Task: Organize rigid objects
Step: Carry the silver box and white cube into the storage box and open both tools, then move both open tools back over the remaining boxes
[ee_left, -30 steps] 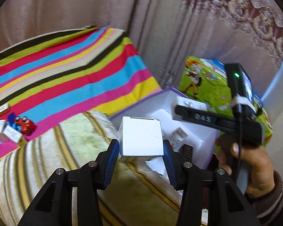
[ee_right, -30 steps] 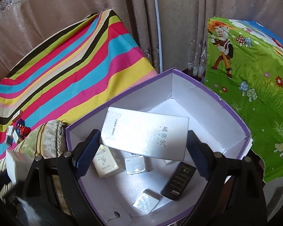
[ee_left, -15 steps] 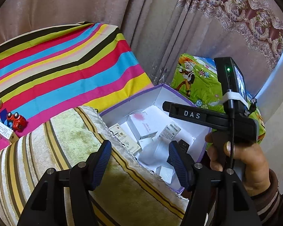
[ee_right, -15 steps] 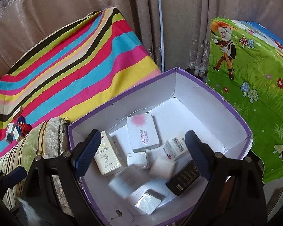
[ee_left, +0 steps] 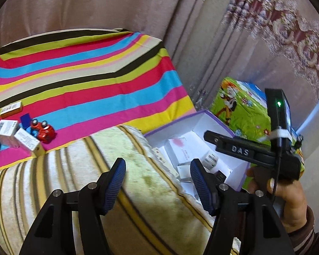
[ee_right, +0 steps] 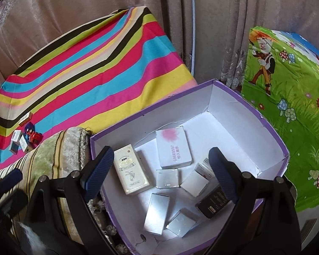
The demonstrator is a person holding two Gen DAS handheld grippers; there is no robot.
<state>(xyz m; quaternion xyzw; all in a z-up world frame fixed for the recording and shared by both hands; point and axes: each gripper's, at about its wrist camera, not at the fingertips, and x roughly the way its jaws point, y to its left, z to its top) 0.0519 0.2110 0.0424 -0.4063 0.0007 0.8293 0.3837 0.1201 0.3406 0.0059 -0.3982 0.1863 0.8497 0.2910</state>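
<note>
A purple-rimmed white cardboard box (ee_right: 240,97) holds several small packages: a pink-spotted white box (ee_right: 173,146), a cream box (ee_right: 130,174), silver boxes and a black box (ee_right: 213,203). My right gripper (ee_right: 161,171) is open and empty above it. My left gripper (ee_left: 156,177) is open and empty over a striped green cushion (ee_left: 74,170), left of the purple box (ee_left: 170,127). The right gripper's body (ee_left: 253,150) shows in the left wrist view. Several small boxes (ee_left: 7,129) and a red toy car (ee_left: 43,130) lie on the striped cloth (ee_left: 85,85).
Beige curtains (ee_right: 212,31) hang behind. A surface under a green cartoon-print cloth (ee_right: 287,97) stands right of the box. The striped cloth covers a raised surface at the back left. The cushion (ee_right: 53,155) borders the box's left side.
One second ago each gripper held a box over the purple box, white on the left and silver on the right. Both opened; the boxes are gone from the jaws. The left gripper swung left.
</note>
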